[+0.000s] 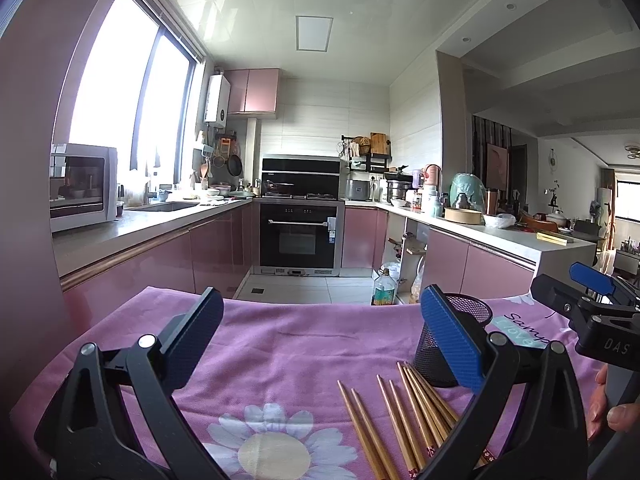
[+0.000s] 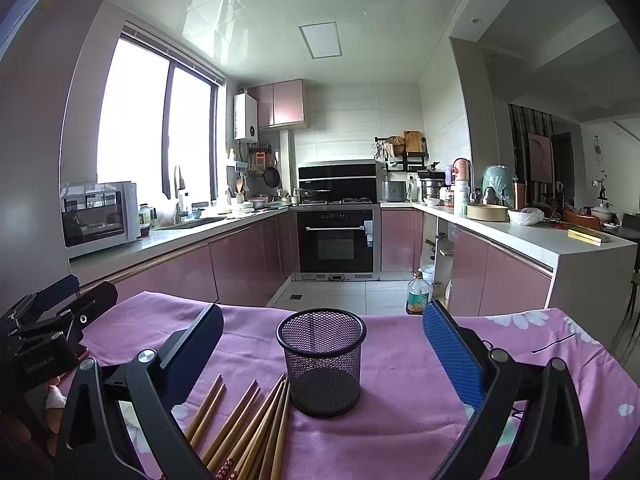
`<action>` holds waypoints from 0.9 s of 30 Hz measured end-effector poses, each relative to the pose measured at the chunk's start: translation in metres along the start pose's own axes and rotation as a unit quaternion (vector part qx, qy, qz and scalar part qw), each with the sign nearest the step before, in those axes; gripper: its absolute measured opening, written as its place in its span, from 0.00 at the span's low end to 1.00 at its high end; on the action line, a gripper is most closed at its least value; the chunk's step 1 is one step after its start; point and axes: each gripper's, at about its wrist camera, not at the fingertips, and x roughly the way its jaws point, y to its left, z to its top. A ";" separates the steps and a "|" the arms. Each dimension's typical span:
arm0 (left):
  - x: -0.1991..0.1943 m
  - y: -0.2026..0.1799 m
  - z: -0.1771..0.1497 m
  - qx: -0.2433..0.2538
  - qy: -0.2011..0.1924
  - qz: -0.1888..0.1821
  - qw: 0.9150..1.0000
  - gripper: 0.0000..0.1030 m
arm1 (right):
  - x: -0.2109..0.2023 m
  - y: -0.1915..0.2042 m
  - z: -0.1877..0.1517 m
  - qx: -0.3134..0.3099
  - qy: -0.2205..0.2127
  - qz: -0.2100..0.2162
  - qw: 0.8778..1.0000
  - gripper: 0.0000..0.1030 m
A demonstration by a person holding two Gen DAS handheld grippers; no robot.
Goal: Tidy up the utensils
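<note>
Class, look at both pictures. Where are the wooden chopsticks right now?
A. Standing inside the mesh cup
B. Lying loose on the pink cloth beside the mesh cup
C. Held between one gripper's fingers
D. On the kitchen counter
B: the chopsticks lie flat on the pink cloth next to the mesh cup, which looks empty.

A black wire-mesh cup (image 2: 322,360) stood upright and empty on the pink flowered cloth, while a loose bunch of brown wooden chopsticks (image 2: 248,428) lay flat just beside its base, fanned out, their patterned ends toward the camera and their tips near the cup.
</note>
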 end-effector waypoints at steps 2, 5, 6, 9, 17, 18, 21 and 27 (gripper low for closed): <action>0.000 0.000 0.000 -0.001 0.000 -0.001 1.000 0.95 | 0.001 0.000 0.000 0.000 0.000 0.000 1.000 0.94; -0.001 0.000 0.000 0.000 0.000 0.000 1.000 0.95 | 0.001 -0.001 -0.002 0.001 0.000 0.000 1.000 0.94; -0.001 0.001 0.000 -0.001 0.000 -0.001 1.000 0.95 | 0.001 0.000 -0.001 0.000 0.001 0.001 1.000 0.94; -0.001 0.001 0.000 -0.001 -0.001 0.000 1.000 0.95 | 0.002 -0.002 -0.001 0.001 0.000 0.001 1.000 0.94; -0.001 0.001 0.001 -0.002 -0.001 -0.002 1.000 0.95 | 0.001 -0.001 -0.001 0.000 0.000 0.000 1.000 0.94; -0.001 0.001 0.001 -0.002 -0.001 -0.002 1.000 0.95 | 0.001 -0.001 -0.001 0.000 0.001 0.000 1.000 0.94; -0.001 0.000 0.001 -0.002 -0.001 -0.002 1.000 0.95 | 0.001 -0.001 -0.001 0.000 0.001 0.001 1.000 0.94; -0.002 0.001 0.000 -0.002 -0.001 -0.001 1.000 0.95 | 0.001 -0.001 0.000 0.001 0.001 0.001 1.000 0.94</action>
